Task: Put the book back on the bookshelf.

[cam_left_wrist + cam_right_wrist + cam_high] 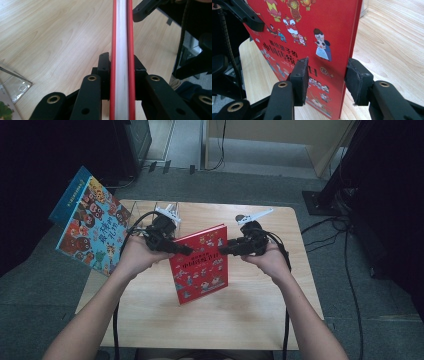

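Note:
A red picture book (200, 265) with cartoon figures on its cover stands upright and tilted over the middle of the wooden table (260, 315). My left gripper (185, 251) is on its left edge. In the left gripper view both pads press the covers, with the white page edge (122, 50) running up between them, so my left gripper (121, 60) is shut on the book. My right gripper (224, 250) reaches the book's right edge. Its jaws (327, 72) straddle the book (312, 30) slantwise with a wide gap, one pad in front of the cover and one behind the spine.
A second, blue book (90, 227) with colourful figures leans at the table's far left corner, beside a clear plastic stand (150, 210), part of which shows as a clear corner (15, 83). Cables lie on the floor to the right.

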